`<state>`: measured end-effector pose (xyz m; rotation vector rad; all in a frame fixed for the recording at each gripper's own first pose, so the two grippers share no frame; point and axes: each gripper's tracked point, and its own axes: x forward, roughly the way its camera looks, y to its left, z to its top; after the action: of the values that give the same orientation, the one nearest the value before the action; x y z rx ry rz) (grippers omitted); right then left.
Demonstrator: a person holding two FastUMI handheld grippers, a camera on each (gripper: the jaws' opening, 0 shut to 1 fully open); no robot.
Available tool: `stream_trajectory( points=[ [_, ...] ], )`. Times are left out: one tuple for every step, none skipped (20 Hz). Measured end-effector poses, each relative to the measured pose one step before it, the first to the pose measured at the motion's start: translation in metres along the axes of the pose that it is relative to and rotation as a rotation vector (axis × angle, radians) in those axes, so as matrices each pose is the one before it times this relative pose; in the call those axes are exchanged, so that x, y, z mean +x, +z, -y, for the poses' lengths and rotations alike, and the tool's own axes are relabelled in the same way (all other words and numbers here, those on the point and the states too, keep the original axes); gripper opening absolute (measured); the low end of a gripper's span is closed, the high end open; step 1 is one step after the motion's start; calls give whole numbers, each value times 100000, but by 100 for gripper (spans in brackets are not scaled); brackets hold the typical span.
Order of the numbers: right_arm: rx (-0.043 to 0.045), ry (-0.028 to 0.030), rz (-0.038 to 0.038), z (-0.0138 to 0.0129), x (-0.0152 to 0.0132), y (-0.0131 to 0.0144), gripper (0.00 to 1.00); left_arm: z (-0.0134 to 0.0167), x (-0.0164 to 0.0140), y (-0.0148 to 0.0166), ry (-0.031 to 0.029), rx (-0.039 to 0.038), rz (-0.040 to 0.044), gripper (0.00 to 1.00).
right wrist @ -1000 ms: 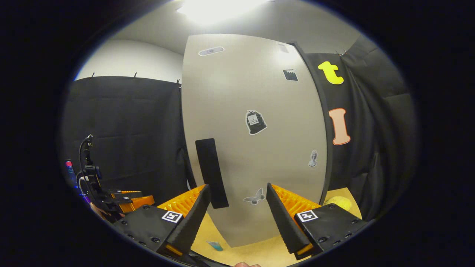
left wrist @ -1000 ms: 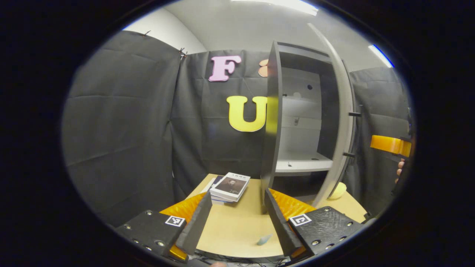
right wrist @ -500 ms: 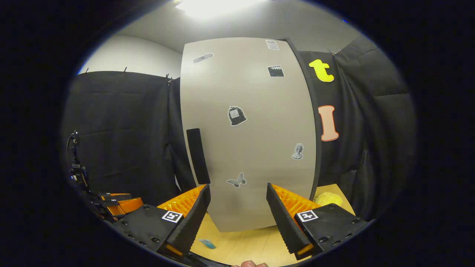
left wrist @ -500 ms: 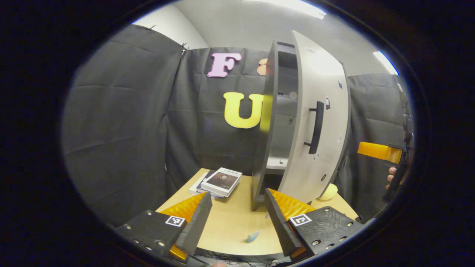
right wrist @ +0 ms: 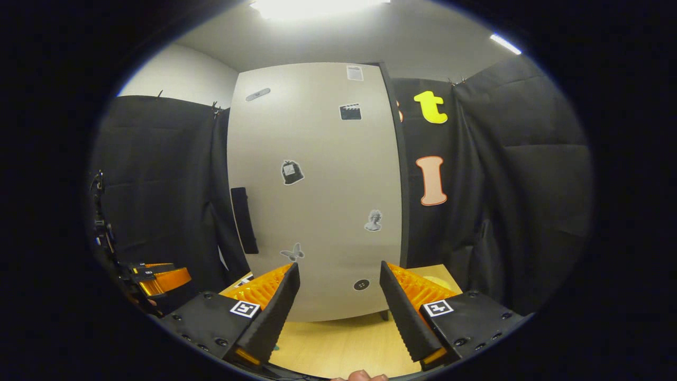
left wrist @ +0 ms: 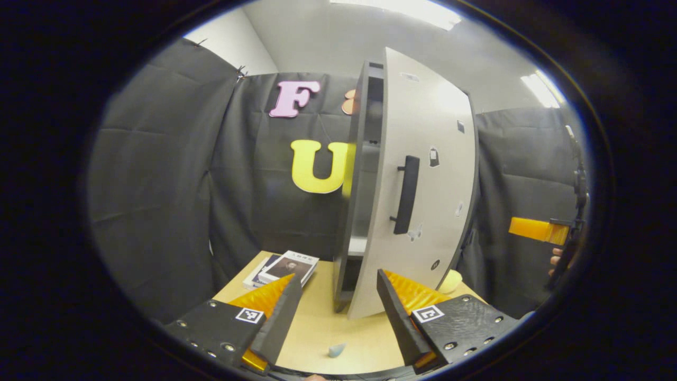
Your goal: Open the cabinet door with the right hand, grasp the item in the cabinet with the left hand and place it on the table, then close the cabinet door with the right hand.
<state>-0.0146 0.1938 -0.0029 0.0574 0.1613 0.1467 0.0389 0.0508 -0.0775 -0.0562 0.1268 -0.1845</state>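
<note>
The grey cabinet door (left wrist: 423, 159) stands almost closed, a narrow gap left against the dark cabinet (left wrist: 350, 211). Its black handle (left wrist: 406, 194) faces me. My left gripper (left wrist: 337, 278) is open and empty above the wooden table (left wrist: 317, 328); a small pale blue item (left wrist: 336, 349) lies on the table below it. In the right gripper view the door (right wrist: 317, 185) and handle (right wrist: 244, 219) are straight ahead. My right gripper (right wrist: 338, 267) is open, holds nothing and stands off the door. The right gripper (left wrist: 534, 229) is held at the far right, the left gripper (right wrist: 158, 279) at the far left.
A short stack of books (left wrist: 288, 267) lies on the table left of the cabinet. A yellow rounded object (left wrist: 449, 280) sits on the table at the door's right foot. Black cloth walls close in the booth on all sides.
The door has swung from wide open to nearly closed, hiding the shelves. The right gripper has drawn back from the door, and the left gripper has shifted so the cabinet sits further left.
</note>
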Motion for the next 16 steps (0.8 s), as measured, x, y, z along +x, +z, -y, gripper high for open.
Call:
stream_trajectory(
  points=[
    [66,-1339,404,983,42,227,96,706,419,446,-328,859,245,86],
    [426,-1455,347,1028,-7,231,92,800,421,407,-167,735,179,86],
    [851,-1364,170,987,68,55,92,795,450,446,-33,637,354,86],
    [1432,-1467,155,1113,176,137,96,801,255,664,118,405,805,86],
    [1601,-978,557,983,213,178,96,925,87,838,181,288,1015,86],
    [1042,-466,716,916,197,202,96,787,27,564,368,77,642,86],
    [351,342,578,714,81,159,92,769,-22,437,371,-181,819,86],
    [-508,-34,902,755,114,257,96,756,-84,371,349,-335,604,86],
    [-1336,-424,938,725,45,175,96,557,-5,9,435,-212,105,86],
    [-2153,85,1911,583,-62,356,96,662,-224,56,264,-22,-159,86],
    [-2361,-106,2181,458,-2,383,96,747,-226,72,-29,381,-391,86],
    [-1701,-273,1308,533,12,182,96,636,-299,298,154,1094,172,86],
    [-479,2,280,266,18,-31,92,428,-459,321,417,1721,545,86],
    [412,678,-48,185,-20,-74,92,456,-303,404,718,1802,588,86],
    [-21,-333,-194,288,-83,-230,92,513,-161,212,589,1306,396,86],
    [-1452,-2605,-642,737,-97,-337,96,693,-237,301,3,65,741,86]
  ],
)
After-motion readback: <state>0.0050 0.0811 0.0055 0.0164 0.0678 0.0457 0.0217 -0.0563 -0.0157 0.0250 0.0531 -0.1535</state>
